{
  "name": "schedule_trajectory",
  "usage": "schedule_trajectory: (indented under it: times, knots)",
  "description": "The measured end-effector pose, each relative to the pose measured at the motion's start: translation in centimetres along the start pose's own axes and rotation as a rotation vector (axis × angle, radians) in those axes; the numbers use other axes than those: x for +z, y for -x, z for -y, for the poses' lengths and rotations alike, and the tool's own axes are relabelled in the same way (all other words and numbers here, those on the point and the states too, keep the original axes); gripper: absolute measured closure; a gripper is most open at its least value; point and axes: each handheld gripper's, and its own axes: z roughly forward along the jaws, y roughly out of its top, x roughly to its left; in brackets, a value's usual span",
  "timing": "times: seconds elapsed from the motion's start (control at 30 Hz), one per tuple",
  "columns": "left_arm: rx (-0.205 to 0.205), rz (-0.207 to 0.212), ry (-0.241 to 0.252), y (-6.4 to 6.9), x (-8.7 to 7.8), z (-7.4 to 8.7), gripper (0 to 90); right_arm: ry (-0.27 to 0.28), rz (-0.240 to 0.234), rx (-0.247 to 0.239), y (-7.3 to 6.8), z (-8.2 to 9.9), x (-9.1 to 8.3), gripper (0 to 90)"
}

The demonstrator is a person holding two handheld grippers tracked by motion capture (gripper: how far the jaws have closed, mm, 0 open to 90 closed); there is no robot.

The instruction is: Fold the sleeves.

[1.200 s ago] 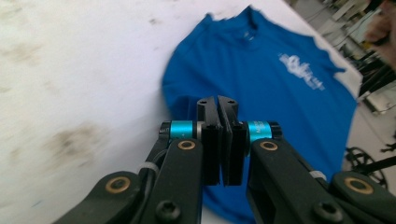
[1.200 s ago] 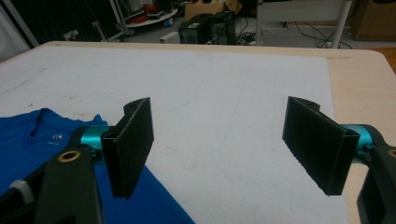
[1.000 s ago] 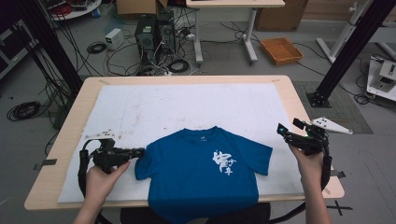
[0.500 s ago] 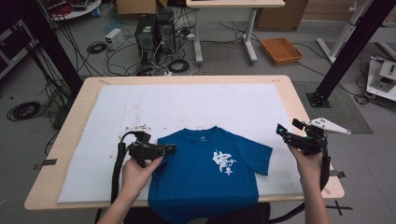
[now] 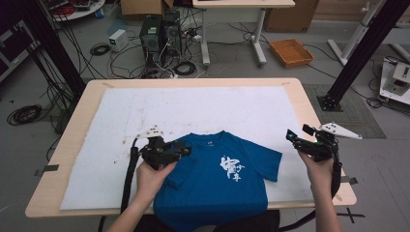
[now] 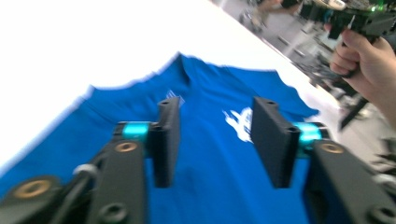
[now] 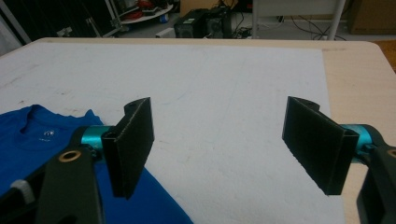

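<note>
- Folding of the blue T-shirt (image 5: pixel 217 181), by the look of it, only at its beginning.
- Near sleeve already turned inward onto the body of the shirt, directly under the left gripper (image 5: pixel 186 151).
- Left gripper (image 6: pixel 215 140) spread, just opened in this last moment; no cloth between the jaws, only blue fabric below and ahead of them.
- Far sleeve, on the side of the right gripper (image 5: pixel 290 135), flat and not yet folded; probably next, then the fold of the body itself.
- Right gripper (image 7: pixel 219 144) spread wide, holding nothing, hanging beyond the far sleeve, near the table edge; shirt low and to one side of its jaws.
- Shirt at the near edge of the table (image 5: pixel 309 104), its hem hanging a little over that edge, white print facing up.
- White cover sheet (image 5: pixel 193 108) over the wooden table, with small dark stains beyond the left gripper.
- Behind the table: computer cases (image 5: pixel 159 31), many cables on the floor, an orange tray (image 5: pixel 290 51), black frame posts.
</note>
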Motion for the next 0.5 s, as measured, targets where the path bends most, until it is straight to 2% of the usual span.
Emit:
schedule_trajectory:
  times: [0.03,0.07,0.13,0.17,0.23,0.3,0.37,0.43,0.5]
  knots:
    - [0.000,0.000,0.000,0.0,0.0,0.0,47.7,0.000,-0.001,-0.001,0.1,0.0,0.0,25.4]
    - [0.043,-0.048,0.058,-0.7,-1.7,-0.3,45.8,-0.002,-0.001,0.003,0.2,0.1,-0.1,25.8]
    - [0.064,-0.112,0.105,-1.9,-3.6,-0.5,43.1,-0.003,-0.005,0.008,0.4,0.2,-0.2,29.4]
    - [0.065,-0.128,0.122,-2.4,-4.3,-0.6,43.0,-0.005,-0.012,0.007,0.5,0.2,-0.3,33.7]
    - [0.098,-0.196,0.164,-3.8,-6.2,-0.7,42.9,-0.014,-0.018,0.010,0.5,0.4,-0.4,35.3]
    - [0.134,-0.244,0.182,-4.7,-7.5,-0.7,42.9,-0.026,-0.026,0.007,0.5,0.5,-0.3,36.2]
    - [0.175,-0.290,0.180,-5.8,-8.9,-0.7,42.9,-0.041,-0.054,0.002,0.4,0.8,-0.1,36.2]
    - [0.175,-0.294,0.181,-6.1,-9.4,-0.7,42.9,-0.070,-0.071,-0.008,0.1,1.1,0.0,38.2]
    - [0.172,-0.270,0.192,-7.1,-10.4,-0.5,42.9,-0.109,-0.094,-0.014,-0.2,1.5,0.2,43.9]
